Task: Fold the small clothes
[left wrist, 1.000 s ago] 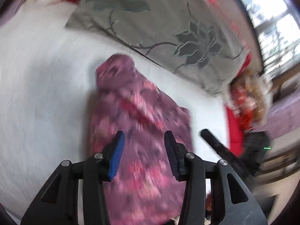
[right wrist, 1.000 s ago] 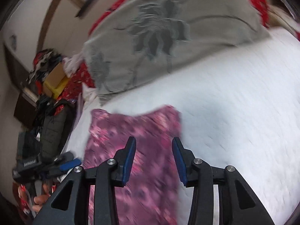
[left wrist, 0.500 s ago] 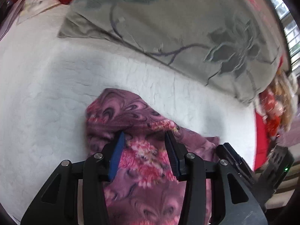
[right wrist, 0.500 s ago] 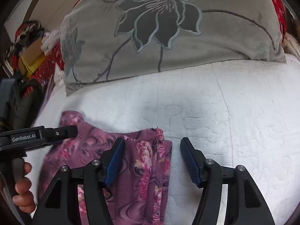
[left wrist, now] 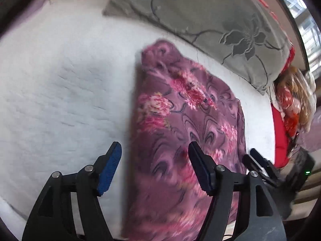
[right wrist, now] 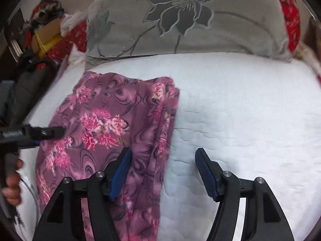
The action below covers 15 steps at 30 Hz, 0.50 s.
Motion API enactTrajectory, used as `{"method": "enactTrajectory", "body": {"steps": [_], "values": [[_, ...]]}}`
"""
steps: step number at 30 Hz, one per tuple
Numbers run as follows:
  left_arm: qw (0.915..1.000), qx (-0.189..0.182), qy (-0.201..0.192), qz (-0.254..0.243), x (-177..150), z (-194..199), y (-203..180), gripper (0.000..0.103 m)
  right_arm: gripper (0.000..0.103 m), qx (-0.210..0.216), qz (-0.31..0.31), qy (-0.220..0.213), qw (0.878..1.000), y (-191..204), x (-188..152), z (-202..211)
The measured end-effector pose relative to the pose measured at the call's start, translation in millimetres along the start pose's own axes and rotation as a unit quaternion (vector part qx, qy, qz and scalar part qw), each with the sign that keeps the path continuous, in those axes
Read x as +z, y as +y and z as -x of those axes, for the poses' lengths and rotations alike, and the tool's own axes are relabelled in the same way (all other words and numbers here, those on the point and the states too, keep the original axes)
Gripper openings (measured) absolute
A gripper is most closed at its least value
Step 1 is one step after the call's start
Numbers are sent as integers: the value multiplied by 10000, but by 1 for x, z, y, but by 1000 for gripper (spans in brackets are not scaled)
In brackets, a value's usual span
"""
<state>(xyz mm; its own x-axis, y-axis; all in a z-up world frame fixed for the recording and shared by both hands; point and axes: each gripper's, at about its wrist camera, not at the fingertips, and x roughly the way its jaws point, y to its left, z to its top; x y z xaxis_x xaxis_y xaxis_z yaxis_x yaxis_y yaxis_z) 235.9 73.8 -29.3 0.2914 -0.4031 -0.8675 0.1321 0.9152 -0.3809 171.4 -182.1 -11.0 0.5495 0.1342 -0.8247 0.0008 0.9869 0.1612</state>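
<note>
Purple floral garment [left wrist: 186,132] lying flat on white bed [left wrist: 60,92]; left gripper [left wrist: 154,166] and right gripper [right wrist: 163,170] fingers spread apart, gripping nothing.

Two near views, shared garment [left wrist: 186,124]

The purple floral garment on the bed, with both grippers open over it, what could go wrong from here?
1. The purple floral garment has bunched layers along its right edge; the right gripper straddles that edge and may pinch only some layers, skewing the fold.
2. The left gripper straddles the opposite edge over the white quilt; closing low could catch quilt with cloth.
3. The far end nearly reaches the grey floral pillow, so there is little room that way.
</note>
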Motion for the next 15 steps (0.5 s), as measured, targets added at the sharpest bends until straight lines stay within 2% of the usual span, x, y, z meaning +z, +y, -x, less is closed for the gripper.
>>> {"method": "enactTrajectory", "body": {"steps": [2, 4, 5, 6, 7, 10, 13, 15], "values": [[9998, 32, -125, -178, -16, 12, 0, 69, 69, 341, 99, -72, 9993, 6, -10, 18], [9996, 65, -19, -291, -36, 10, 1, 69, 73, 392, 195, 108, 9990, 6, -26, 19], [9992, 129, 123, -358, -47, 4, 2, 70, 74, 242, 240, 215, 9992, 8, -31, 16], [9990, 190, 162, -383, -56, 0, 3, 71, 80, -55, 267, 439, 9987, 7, -41, 7], [9992, 184, 69, -345, -64, 1, 5, 75, 90, -93, 183, 449, 9988, 3, -44, 6], [9997, 107, 34, -234, -80, 12, 13, 77, 101, -234, -519, 429, 9975, -17, -59, 18], [9981, 479, 114, -374, -99, 19, 17, 77, 102, -553, -643, 569, 9948, -22, -73, 26], [9952, 799, 38, -572, -114, 27, 19, 77, 102, -1187, -464, 801, 9886, -22, -83, 32]]}}
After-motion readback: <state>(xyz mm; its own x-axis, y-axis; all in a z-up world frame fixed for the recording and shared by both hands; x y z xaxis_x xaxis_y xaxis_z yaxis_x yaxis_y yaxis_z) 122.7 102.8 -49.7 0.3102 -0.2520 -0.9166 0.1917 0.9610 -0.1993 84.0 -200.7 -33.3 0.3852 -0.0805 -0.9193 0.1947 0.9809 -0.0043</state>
